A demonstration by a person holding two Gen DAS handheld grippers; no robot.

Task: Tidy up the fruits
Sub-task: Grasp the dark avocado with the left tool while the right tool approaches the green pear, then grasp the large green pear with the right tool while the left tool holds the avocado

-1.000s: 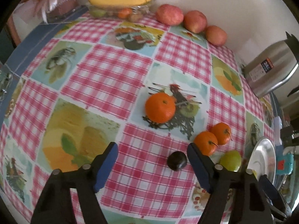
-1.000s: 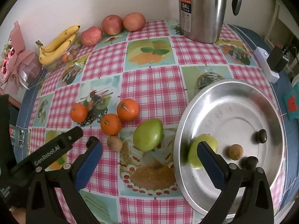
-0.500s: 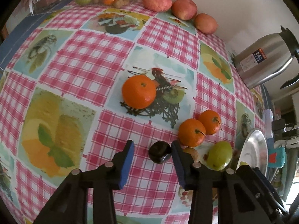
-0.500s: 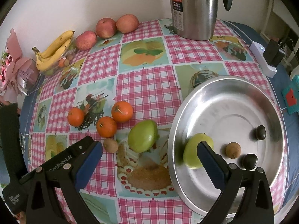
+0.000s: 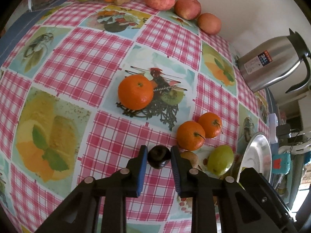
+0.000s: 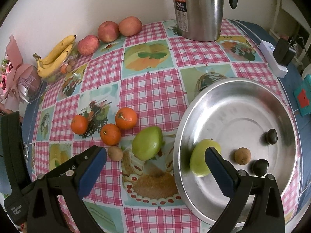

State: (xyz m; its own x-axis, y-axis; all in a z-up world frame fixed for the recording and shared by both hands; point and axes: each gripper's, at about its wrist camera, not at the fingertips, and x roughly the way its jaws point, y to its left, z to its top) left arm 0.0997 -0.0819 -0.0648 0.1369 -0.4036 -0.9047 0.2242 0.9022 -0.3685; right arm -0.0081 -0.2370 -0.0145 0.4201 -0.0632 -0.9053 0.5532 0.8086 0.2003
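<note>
My left gripper (image 5: 158,151) is shut on a small dark fruit (image 5: 159,158) that rests on the checked tablecloth, one blue pad against each side. Beside it lie a small brown fruit (image 5: 189,156), a green fruit (image 5: 220,160) and two oranges (image 5: 190,136); a third orange (image 5: 135,92) sits farther off. My right gripper (image 6: 155,153) hangs open above the green fruit (image 6: 147,142) and the rim of the metal plate (image 6: 233,81), with nothing between its fingers. The plate holds another green fruit (image 6: 200,159), a brown fruit (image 6: 242,156) and two dark fruits (image 6: 271,136).
A steel kettle (image 6: 198,9) stands at the back. Three apples (image 6: 107,31) line the wall beside bananas (image 6: 56,58) on a clear container. A pink bouquet (image 6: 11,73) is at the far left, a white power strip (image 6: 274,62) at the right edge.
My left gripper has come down toward the dark fruit and its jaws have closed from wide apart onto it. The right gripper has stayed open in the same place.
</note>
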